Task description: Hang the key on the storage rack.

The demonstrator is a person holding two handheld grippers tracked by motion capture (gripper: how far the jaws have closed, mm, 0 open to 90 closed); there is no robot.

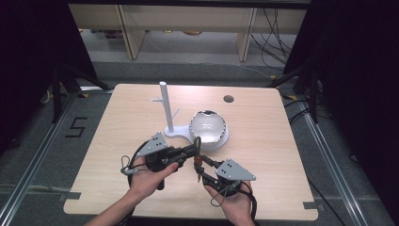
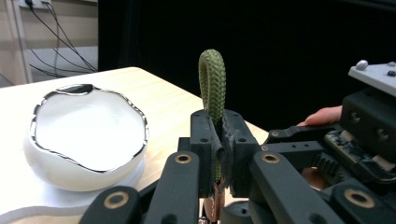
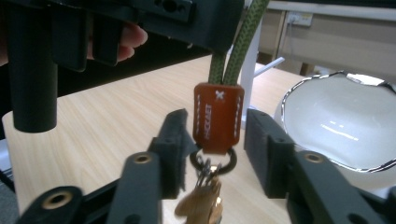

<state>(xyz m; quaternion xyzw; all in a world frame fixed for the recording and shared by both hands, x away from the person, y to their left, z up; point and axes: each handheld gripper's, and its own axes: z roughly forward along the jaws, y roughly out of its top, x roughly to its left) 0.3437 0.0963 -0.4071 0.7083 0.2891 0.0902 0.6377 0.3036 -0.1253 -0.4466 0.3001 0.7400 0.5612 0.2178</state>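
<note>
The person holds both grippers low over the near half of the wooden table (image 1: 263, 127), and between them hangs a keychain made from a green braided rope loop (image 2: 212, 84). The left gripper (image 1: 195, 149) has its jaws pressed together on this loop: in the left gripper view the two black pads pinch the doubled rope, and the rounded top of the loop stands up above them. Below the pinch the rope goes down into a brown leather tab (image 3: 218, 119) with white stitching, and under the tab there is a dark metal ring (image 3: 212, 161) with some brass-coloured keys (image 3: 201, 200), which look blurred. The right gripper (image 3: 218, 154) has its jaws spread; the leather tab hangs in the gap between its two pads, and I see open space on each side of it, so the pads do not press on it. In the high view the right gripper (image 1: 201, 165) sits just under and a little to the right of the left one, with their tips very near to each other. Just behind the grippers stands a white bowl (image 1: 208, 127) with a wavy silver rim, and beside it, to the left, a white stand (image 1: 165, 110) with a tall post and small side pegs.
</note>
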